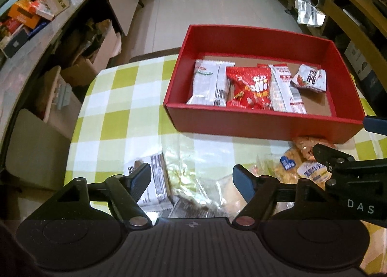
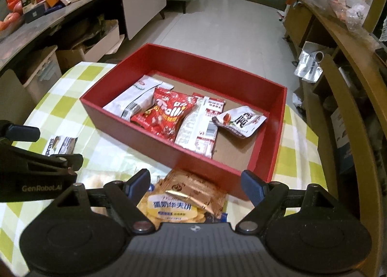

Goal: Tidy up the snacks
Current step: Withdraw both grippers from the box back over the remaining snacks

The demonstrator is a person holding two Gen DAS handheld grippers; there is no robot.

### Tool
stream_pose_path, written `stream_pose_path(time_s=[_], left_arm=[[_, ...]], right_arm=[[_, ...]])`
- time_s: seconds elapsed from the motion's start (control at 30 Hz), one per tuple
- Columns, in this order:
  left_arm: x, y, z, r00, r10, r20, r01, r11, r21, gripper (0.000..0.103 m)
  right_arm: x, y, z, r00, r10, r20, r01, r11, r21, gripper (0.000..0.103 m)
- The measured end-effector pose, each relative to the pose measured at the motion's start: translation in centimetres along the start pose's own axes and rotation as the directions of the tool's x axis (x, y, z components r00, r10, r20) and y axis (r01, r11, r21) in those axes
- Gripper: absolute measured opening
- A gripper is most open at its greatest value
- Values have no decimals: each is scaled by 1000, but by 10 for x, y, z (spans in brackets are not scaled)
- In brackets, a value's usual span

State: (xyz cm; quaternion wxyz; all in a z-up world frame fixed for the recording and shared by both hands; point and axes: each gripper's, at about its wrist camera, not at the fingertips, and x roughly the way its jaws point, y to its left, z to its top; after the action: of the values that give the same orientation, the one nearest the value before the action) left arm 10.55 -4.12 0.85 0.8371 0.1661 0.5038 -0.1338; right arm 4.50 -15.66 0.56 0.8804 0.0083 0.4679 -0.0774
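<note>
The red box (image 1: 263,122) sits right of centre in the left wrist view, long axis running left to right, four packets side by side inside with their long axes pointing away from the camera. The left gripper (image 1: 192,180) hangs with jaws apart over a clear wrapper (image 1: 191,170) – nothing clamped. Only the right wrist view shows the yellow waffle packet (image 2: 169,209) and brown sachet (image 2: 198,192) between the parted jaws of the right gripper (image 2: 196,182), unpinched.

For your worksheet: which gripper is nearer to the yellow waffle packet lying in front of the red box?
Right. The right gripper hovers directly over the yellow waffle packet, jaws open astride it. The left gripper is off to its side, over a clear wrapper.
</note>
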Motion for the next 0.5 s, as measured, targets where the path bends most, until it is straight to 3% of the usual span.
stream_pose_path(time_s=[0.5], left_arm=[[14, 21, -35, 994, -9, -111, 2, 998, -65, 84]], right_arm=[[-1, 6, -19, 998, 21, -52, -23, 999, -42, 93]])
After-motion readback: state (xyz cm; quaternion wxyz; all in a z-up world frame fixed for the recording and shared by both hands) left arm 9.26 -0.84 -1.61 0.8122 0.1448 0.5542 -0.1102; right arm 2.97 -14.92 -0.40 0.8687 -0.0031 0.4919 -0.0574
